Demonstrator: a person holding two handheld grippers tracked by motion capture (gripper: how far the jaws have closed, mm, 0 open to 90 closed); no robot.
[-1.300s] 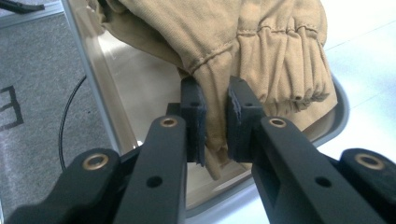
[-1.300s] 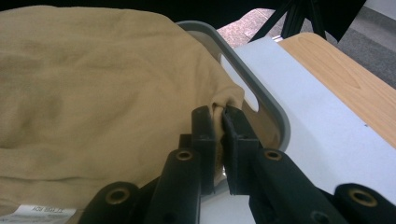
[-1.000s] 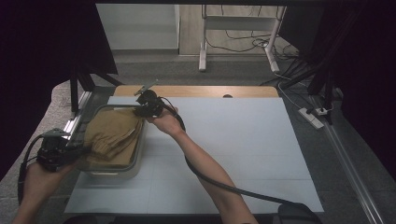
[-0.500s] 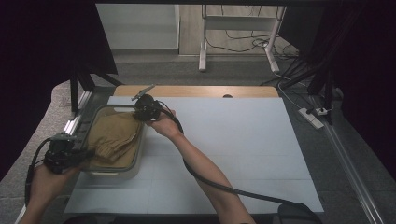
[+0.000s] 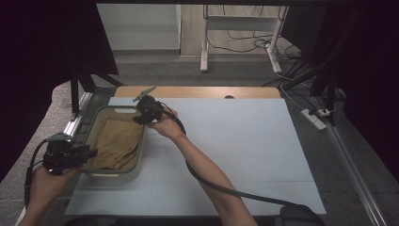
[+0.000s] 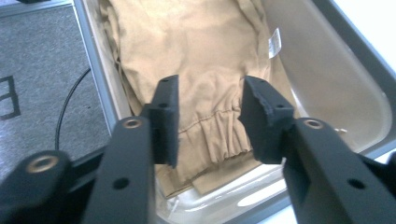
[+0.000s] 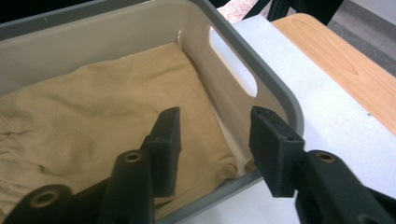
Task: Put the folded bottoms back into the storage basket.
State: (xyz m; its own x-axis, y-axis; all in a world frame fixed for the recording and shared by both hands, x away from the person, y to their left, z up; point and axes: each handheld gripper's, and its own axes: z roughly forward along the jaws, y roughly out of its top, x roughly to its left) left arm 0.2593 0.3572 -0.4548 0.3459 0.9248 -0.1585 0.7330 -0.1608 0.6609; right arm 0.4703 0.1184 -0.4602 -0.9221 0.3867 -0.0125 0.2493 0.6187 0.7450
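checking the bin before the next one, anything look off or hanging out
Nothing stands out. The tan garment lies folded inside the grey bin, with no cloth over the rim. Both tools, left and right, have just been opening and hold nothing.

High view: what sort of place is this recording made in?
Probably a lab or workshop set up for recording, not a home. A white-topped table stands on grey carpet, a power strip and loose cables lie on the floor, dark curtains hang at the sides, and a bare desk frame stands behind.
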